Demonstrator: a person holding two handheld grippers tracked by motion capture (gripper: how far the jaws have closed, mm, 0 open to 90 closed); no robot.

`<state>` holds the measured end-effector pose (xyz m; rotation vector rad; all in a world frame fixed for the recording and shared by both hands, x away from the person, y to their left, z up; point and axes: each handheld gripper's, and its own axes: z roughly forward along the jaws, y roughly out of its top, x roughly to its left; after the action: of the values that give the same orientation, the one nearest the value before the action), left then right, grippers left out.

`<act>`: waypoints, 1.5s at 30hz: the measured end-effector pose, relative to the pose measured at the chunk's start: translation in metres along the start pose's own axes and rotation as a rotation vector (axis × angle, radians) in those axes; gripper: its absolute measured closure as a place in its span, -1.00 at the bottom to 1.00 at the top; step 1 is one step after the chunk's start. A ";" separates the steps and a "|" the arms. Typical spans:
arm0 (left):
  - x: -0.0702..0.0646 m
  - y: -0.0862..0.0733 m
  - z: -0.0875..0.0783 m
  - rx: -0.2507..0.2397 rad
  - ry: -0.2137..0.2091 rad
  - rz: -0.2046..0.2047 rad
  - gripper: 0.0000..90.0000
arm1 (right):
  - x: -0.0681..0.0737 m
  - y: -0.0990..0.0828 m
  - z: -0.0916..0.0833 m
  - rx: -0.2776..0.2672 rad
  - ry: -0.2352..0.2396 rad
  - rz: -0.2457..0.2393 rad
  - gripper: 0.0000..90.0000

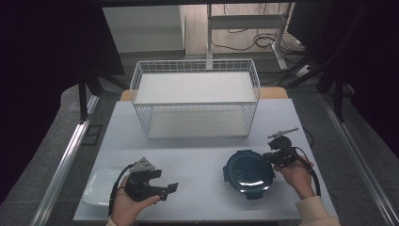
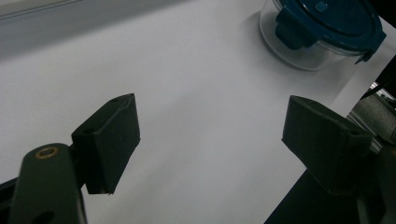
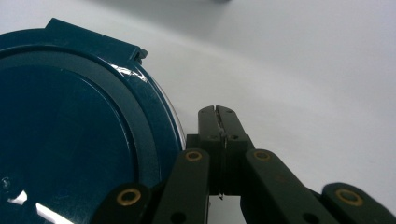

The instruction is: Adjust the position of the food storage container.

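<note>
no legible writing, blue-lidded container (image 1: pixel 248 173)

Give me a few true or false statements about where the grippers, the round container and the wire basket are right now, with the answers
1. The right gripper has its jaws shut with nothing between them. True.
2. The left gripper is clamped on the blue lid. False: its jaws stand open over bare table.
3. The round container has its blue lid on. True.
4. The round container sits inside the wire basket. False: it stands on the table in front of the basket.
5. A white tray lies near the person's left hand. True.
</note>
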<state>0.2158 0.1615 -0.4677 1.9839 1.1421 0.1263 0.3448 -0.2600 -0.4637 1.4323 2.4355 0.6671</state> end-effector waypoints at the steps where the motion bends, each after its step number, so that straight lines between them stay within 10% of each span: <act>1: 0.000 0.000 0.000 0.000 0.000 0.002 -0.59 | 0.004 0.000 0.000 0.000 -0.002 -0.010 0.99; 7: 0.002 -0.001 -0.003 -0.007 -0.010 -0.003 -0.59 | 0.004 -0.005 -0.001 -0.055 0.025 -0.029 0.99; 10: 0.003 -0.001 -0.005 -0.015 -0.016 -0.009 -0.59 | -0.001 -0.009 -0.008 -0.111 -0.033 -0.027 0.99; 17: 0.003 -0.001 -0.006 -0.016 0.001 -0.007 -0.59 | -0.018 -0.044 -0.033 -0.168 0.030 0.080 0.99; 33: 0.007 -0.001 -0.012 -0.034 0.007 -0.015 -0.59 | -0.003 -0.067 -0.027 -0.079 0.100 0.048 0.99; 45: 0.005 -0.001 -0.006 -0.022 0.005 -0.011 -0.59 | 0.005 -0.063 -0.023 -0.084 0.066 0.040 0.99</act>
<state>0.2151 0.1695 -0.4661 1.9585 1.1506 0.1375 0.2843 -0.2880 -0.4748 1.4523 2.4024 0.8277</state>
